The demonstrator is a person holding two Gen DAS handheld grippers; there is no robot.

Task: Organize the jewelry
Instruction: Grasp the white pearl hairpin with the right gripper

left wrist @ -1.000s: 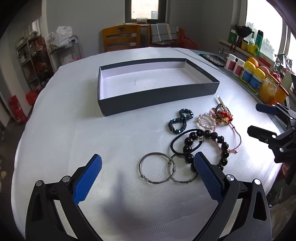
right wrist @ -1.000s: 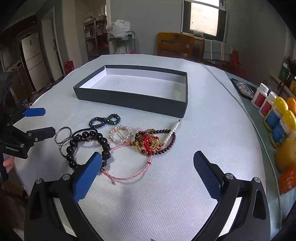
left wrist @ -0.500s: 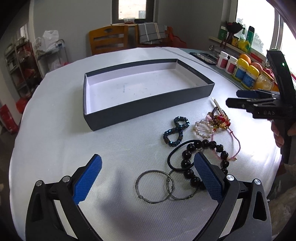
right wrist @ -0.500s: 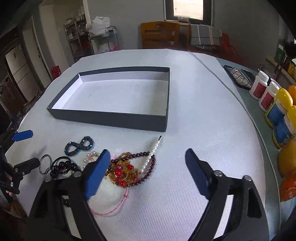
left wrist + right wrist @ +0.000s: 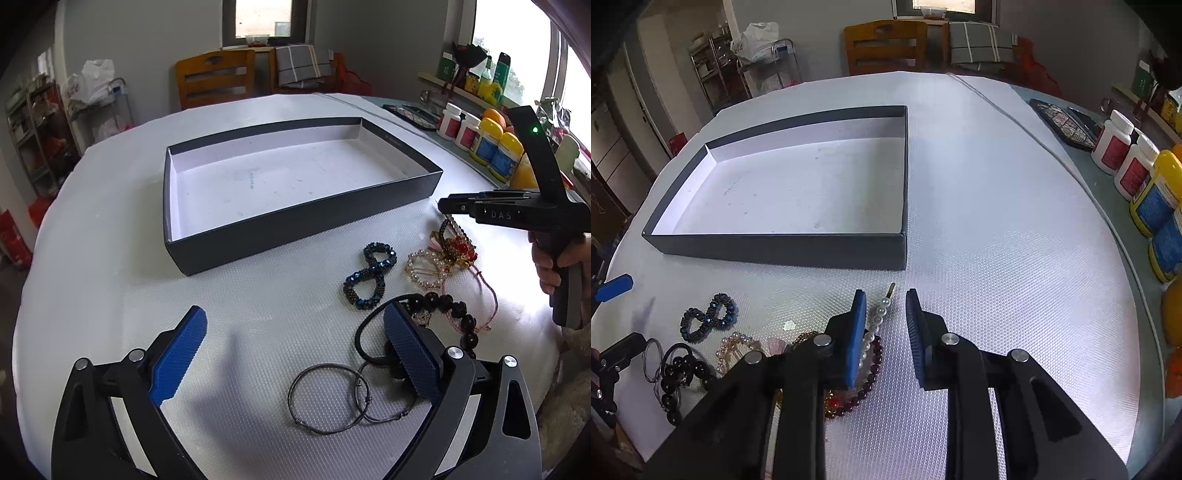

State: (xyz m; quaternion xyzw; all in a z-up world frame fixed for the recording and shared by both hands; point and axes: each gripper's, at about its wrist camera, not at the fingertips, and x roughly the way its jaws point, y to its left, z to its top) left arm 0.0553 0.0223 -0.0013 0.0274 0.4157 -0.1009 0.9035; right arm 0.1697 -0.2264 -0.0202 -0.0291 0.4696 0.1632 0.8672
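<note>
An empty dark box (image 5: 306,225) with a white inside sits on the white table; it also shows in the right wrist view (image 5: 783,245). Jewelry lies in front of it: a blue beaded piece (image 5: 369,275), a pearl ring brooch (image 5: 424,271), a red and gold piece (image 5: 460,247), a black bead bracelet (image 5: 443,306) and two thin metal rings (image 5: 328,397). My left gripper (image 5: 291,354) is open and empty above the table beside the rings. My right gripper (image 5: 884,321) is narrowed with a gap, empty, above a pearl hairpin (image 5: 877,321).
Bottles and jars (image 5: 1137,173) line the table's right edge, with a dark flat case (image 5: 1063,123) behind them. A wooden chair (image 5: 216,79) stands beyond the table. Shelves stand at the far left (image 5: 29,136).
My right gripper has narrowed from wide open and moved forward over the jewelry pile toward the box. My left gripper stayed open and shifted slightly closer to the table.
</note>
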